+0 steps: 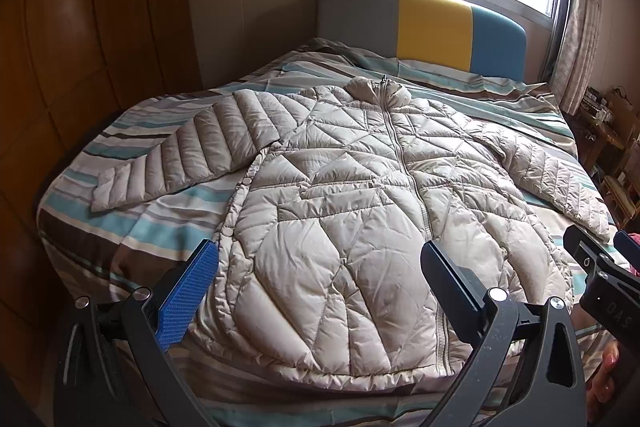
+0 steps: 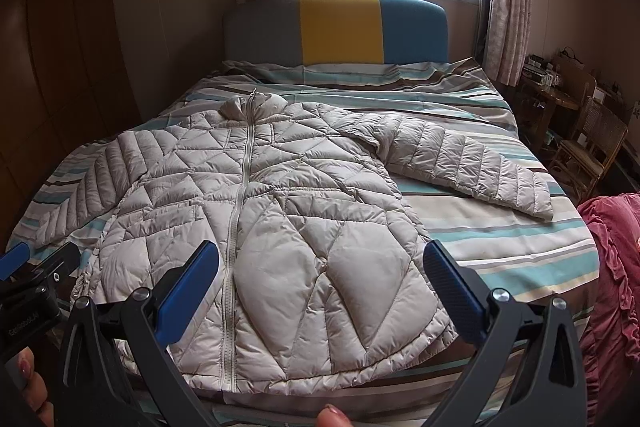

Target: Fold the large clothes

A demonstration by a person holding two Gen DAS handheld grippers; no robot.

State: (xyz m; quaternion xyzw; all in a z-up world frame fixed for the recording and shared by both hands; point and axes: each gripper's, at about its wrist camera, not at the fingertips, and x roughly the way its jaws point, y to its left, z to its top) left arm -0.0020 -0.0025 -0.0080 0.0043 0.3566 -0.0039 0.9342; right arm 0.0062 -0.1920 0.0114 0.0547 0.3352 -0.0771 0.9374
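Note:
A beige quilted puffer jacket (image 1: 340,195) lies flat and zipped on the striped bed (image 1: 132,223), collar toward the headboard, both sleeves spread out to the sides. It also shows in the right wrist view (image 2: 280,219). My left gripper (image 1: 320,279) is open and empty, held above the jacket's lower hem on its left half. My right gripper (image 2: 320,283) is open and empty above the hem's right half. The right gripper also shows at the right edge of the left wrist view (image 1: 600,263), and the left gripper shows at the left edge of the right wrist view (image 2: 36,267).
The bed (image 2: 500,239) has a grey, yellow and blue headboard (image 2: 340,27) under a bright window with curtains. A wooden wardrobe (image 1: 80,47) stands on the left. Wicker chairs and a cluttered table (image 2: 580,131) stand on the right. A red ruffled cloth (image 2: 612,287) is at the right edge.

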